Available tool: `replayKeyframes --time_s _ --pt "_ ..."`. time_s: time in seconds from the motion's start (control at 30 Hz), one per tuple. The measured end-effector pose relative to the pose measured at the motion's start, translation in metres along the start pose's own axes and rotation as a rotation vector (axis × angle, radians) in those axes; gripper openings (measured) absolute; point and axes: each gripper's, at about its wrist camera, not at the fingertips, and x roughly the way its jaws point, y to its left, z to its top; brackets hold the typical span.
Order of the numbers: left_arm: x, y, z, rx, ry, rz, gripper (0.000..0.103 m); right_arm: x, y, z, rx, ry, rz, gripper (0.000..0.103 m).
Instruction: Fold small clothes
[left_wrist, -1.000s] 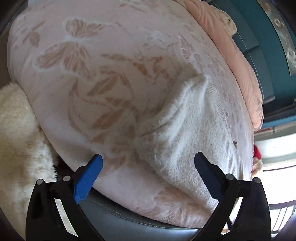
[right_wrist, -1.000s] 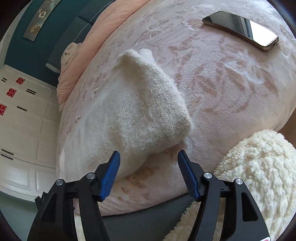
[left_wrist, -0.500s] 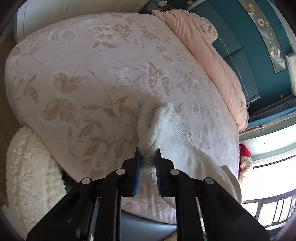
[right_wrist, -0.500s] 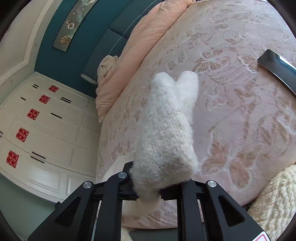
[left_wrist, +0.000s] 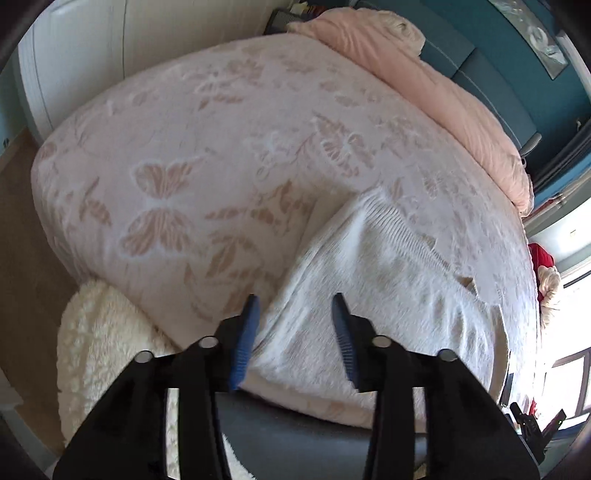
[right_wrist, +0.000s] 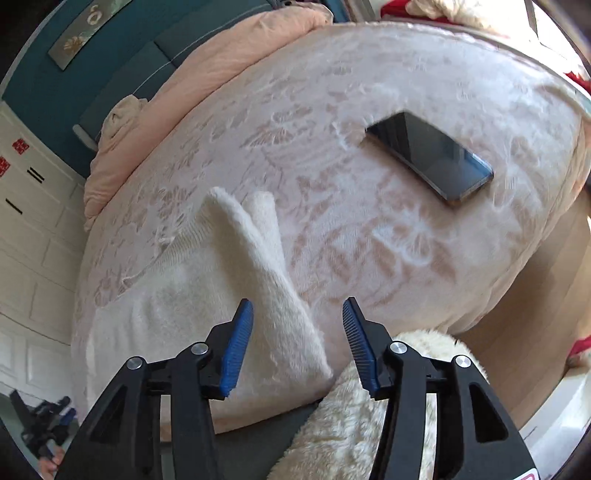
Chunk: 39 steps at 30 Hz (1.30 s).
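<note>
A small white knitted garment (left_wrist: 376, 273) lies near the front edge of a bed covered by a pink butterfly-pattern blanket (left_wrist: 207, 155). It also shows in the right wrist view (right_wrist: 236, 288), with one fuzzy part folded over and pointing toward the bed's middle. My left gripper (left_wrist: 293, 310) is open just above the garment's near edge, holding nothing. My right gripper (right_wrist: 297, 314) is open over the folded part's near end, holding nothing.
A dark phone (right_wrist: 432, 155) lies on the blanket to the right of the garment. A rolled peach duvet (left_wrist: 424, 92) lies along the bed's far side. A fluffy cream cushion (left_wrist: 99, 339) sits at the bed's front corner, also in the right wrist view (right_wrist: 369, 417).
Both grippers were shut on the garment half a second ago, lifting it. Now both have opened and let it go, and the garment lies folded on the blanket.
</note>
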Motion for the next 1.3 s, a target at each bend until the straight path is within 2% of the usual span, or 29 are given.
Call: replayKeyframes --time_s 0.03,0.17,0.27,0.3,0.33,0.37,0.4,0.47,0.53,0.57,0.63,0.67,0.73,0.8,0.83,0.9,0.97,1.03,1.07,1.13,1.17,1.23,1.27,1.3 --pt "0.006 -0.01 0.01 0.025 -0.014 -0.007 0.066 0.008 0.007 0.011 -0.024 -0.001 0.011 0.055" --pt "0.056 -0.053 0.04 0.102 -0.002 0.012 0.069 0.058 0.043 0.039 -0.127 0.026 0.004 0.057" --pt "0.1 -0.059 0.051 0.074 0.056 0.025 0.068 0.101 0.055 0.046 -0.131 0.1 -0.007 0.057" --pt "0.115 -0.058 0.053 0.061 0.084 0.039 0.057 0.113 0.058 0.046 -0.14 0.123 -0.016 0.057" --pt "0.127 -0.058 0.053 0.054 0.116 0.062 0.034 0.119 0.061 0.045 -0.155 0.135 -0.019 0.045" --pt "0.134 -0.055 0.053 0.043 0.141 0.084 0.024 0.121 0.065 0.045 -0.155 0.15 -0.006 0.025" --pt "0.135 -0.051 0.054 0.027 0.147 0.072 0.016 0.115 0.066 0.047 -0.135 0.138 0.029 0.008" --pt "0.125 -0.046 0.059 0.01 0.123 0.044 0.011 0.084 0.067 0.056 -0.114 0.033 0.097 0.007" --pt "0.118 -0.042 0.063 0.024 0.103 0.06 0.011 0.069 0.059 0.064 -0.088 -0.034 0.109 0.007" --pt "0.121 -0.039 0.063 0.026 0.11 0.069 0.011 0.077 0.051 0.065 -0.079 -0.022 0.085 0.007" --pt "0.137 -0.035 0.059 0.04 0.137 0.108 0.011 0.121 0.03 0.06 -0.058 0.107 -0.016 0.007" --pt "0.145 -0.034 0.056 0.047 0.144 0.125 0.011 0.141 0.02 0.054 -0.049 0.165 -0.032 0.007" --pt "0.148 -0.038 0.052 0.076 0.123 0.154 0.011 0.132 0.018 0.056 -0.026 0.12 -0.013 0.008" --pt "0.139 -0.045 0.052 0.109 0.116 0.168 0.013 0.107 0.03 0.058 -0.007 0.067 -0.032 0.014" --pt "0.13 -0.049 0.052 0.127 0.108 0.165 0.014 0.089 0.042 0.057 -0.043 0.011 -0.048 0.022" --pt "0.105 -0.06 0.049 0.177 0.052 0.164 0.014 0.06 0.076 0.046 -0.17 -0.057 -0.027 0.022" --pt "0.08 -0.076 0.039 0.22 0.003 0.139 0.012 0.049 0.111 0.023 -0.252 -0.041 0.052 0.02" --pt "0.069 -0.094 0.021 0.252 0.009 0.086 0.014 0.056 0.146 -0.008 -0.33 0.04 0.137 0.016" --pt "0.07 -0.103 0.01 0.267 0.023 0.064 0.016 0.066 0.162 -0.025 -0.375 0.084 0.151 0.015" --pt "0.084 -0.115 -0.016 0.312 0.074 0.055 0.025 0.1 0.183 -0.06 -0.461 0.169 0.122 0.013" --pt "0.097 -0.118 -0.028 0.328 0.103 0.072 0.025 0.12 0.185 -0.075 -0.474 0.224 0.098 0.013" --pt "0.116 -0.114 -0.047 0.342 0.132 0.112 0.025 0.119 0.187 -0.081 -0.479 0.181 0.082 0.013" --pt "0.113 -0.115 -0.051 0.366 0.096 0.114 0.025 0.111 0.19 -0.076 -0.466 0.192 0.083 0.013" --pt "0.107 -0.116 -0.052 0.386 0.088 0.117 0.025 0.1 0.191 -0.07 -0.432 0.189 0.121 0.012"
